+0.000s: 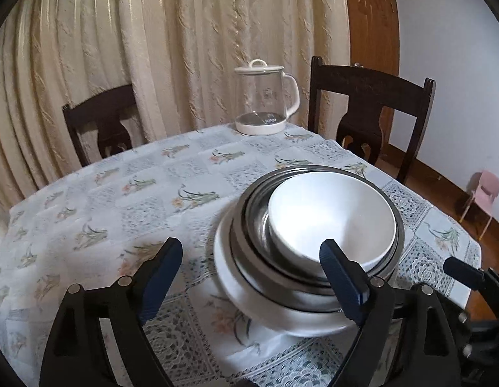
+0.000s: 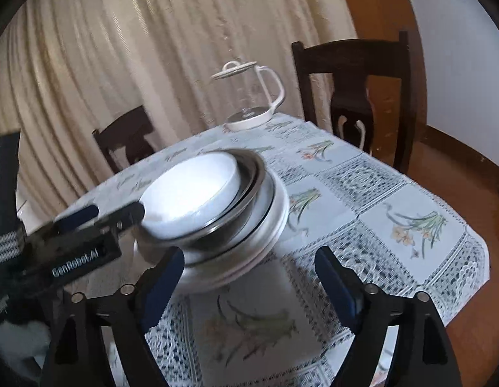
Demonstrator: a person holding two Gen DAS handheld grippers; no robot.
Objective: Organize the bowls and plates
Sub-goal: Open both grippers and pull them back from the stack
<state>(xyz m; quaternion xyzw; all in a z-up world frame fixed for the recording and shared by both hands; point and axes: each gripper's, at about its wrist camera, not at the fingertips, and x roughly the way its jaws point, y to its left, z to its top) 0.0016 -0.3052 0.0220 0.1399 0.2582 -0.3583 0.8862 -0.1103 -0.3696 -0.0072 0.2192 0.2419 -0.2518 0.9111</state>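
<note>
A stack of dishes stands on the tablecloth: a white bowl (image 1: 330,213) (image 2: 191,190) nested in steel bowls (image 1: 241,222) (image 2: 251,174), all on a white plate (image 1: 236,287) (image 2: 277,213). My left gripper (image 1: 251,251) is open at the stack's near left side, its right finger in front of the rim and nothing pressed between the pads. In the right wrist view the left gripper (image 2: 107,214) reaches in from the left beside the white bowl. My right gripper (image 2: 249,256) is open just short of the plate's near edge, holding nothing.
The table (image 1: 120,193) (image 2: 378,200) has a floral and lace cloth. A glass kettle (image 1: 265,100) (image 2: 249,103) with a white lid stands at its far edge. Dark wooden chairs (image 1: 372,103) (image 1: 98,119) stand behind it before a cream curtain. A small pink chair (image 1: 481,193) is on the floor.
</note>
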